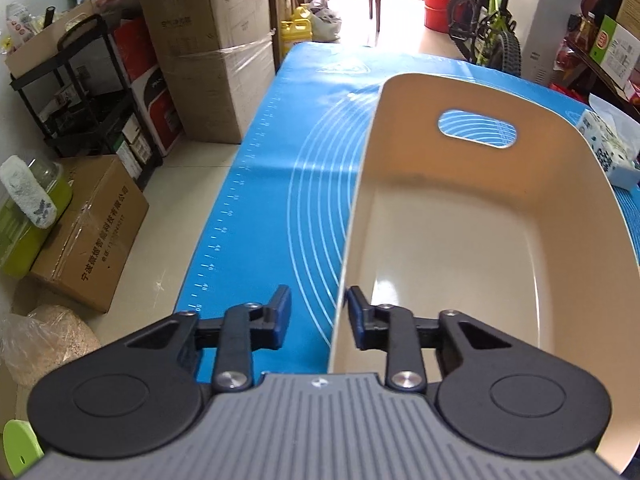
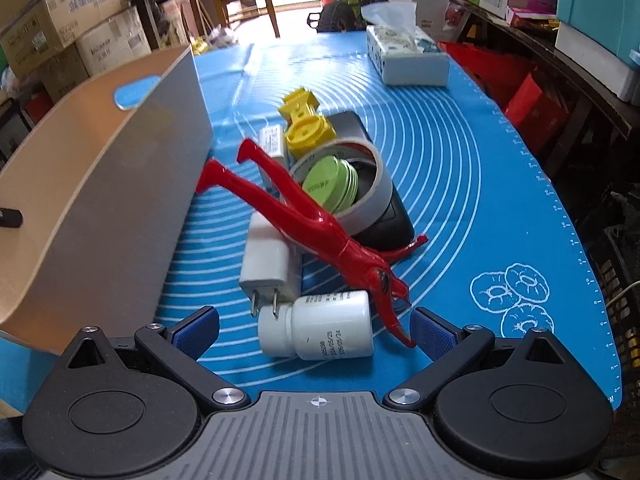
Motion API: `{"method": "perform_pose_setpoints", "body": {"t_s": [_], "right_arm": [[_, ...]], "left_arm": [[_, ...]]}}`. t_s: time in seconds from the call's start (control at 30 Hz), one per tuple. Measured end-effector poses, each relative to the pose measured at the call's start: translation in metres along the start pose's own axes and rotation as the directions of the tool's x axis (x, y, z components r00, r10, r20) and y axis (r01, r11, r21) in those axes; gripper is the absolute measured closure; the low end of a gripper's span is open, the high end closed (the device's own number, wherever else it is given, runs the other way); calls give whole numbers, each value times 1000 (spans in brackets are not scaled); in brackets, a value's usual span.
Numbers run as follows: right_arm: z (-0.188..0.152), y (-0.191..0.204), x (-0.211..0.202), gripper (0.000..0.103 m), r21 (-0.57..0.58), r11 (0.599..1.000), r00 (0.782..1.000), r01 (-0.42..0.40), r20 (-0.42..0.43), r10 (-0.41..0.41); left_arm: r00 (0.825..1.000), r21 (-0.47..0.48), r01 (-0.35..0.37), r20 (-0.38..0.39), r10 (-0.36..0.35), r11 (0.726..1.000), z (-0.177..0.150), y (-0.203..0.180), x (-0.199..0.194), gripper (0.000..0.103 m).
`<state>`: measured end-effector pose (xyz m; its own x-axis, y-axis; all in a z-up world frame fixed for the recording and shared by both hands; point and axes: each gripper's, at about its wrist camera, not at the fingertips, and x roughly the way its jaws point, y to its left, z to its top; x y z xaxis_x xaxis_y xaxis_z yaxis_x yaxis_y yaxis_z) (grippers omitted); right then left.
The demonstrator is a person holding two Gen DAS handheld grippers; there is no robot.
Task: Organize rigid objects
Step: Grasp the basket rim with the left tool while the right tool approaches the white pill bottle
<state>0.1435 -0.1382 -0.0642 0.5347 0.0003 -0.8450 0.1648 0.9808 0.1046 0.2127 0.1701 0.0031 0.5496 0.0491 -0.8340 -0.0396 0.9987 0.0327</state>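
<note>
A beige bin (image 1: 480, 216) with a handle slot stands empty on the blue mat (image 1: 280, 160). My left gripper (image 1: 318, 312) straddles its near left wall: one pad is inside against the wall, the other outside with a gap, so it is open. In the right wrist view the bin (image 2: 120, 184) is at the left and a pile lies beside it: a white bottle (image 2: 320, 330) on its side, a white charger (image 2: 268, 260), a red leg-shaped tool (image 2: 304, 220), a tape roll (image 2: 360, 204) around a green tin (image 2: 330, 184), and a yellow part (image 2: 306, 124). My right gripper (image 2: 316, 330) is open wide, just short of the bottle.
A tissue box (image 2: 408, 56) sits at the mat's far end. A black case (image 2: 394, 224) lies under the tape roll. Cardboard boxes (image 1: 208, 60) and a black shelf (image 1: 80, 92) stand on the floor to the left; a bicycle (image 1: 492, 20) is beyond the table.
</note>
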Motion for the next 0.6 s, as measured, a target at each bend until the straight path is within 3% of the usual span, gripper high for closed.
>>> {"method": "perform_pose_setpoints", "body": {"t_s": [0.23, 0.47, 0.6], "right_arm": [[1, 11, 11, 5, -46, 998, 998, 50, -33, -51], [3, 8, 20, 24, -32, 997, 994, 74, -75, -76], [3, 9, 18, 30, -33, 998, 996, 52, -74, -55]], "left_arm": [[998, -7, 63, 7, -63, 998, -2, 1, 0, 95], [998, -4, 61, 8, -61, 998, -2, 0, 0, 96], [999, 8, 53, 9, -53, 999, -2, -1, 0, 96]]}}
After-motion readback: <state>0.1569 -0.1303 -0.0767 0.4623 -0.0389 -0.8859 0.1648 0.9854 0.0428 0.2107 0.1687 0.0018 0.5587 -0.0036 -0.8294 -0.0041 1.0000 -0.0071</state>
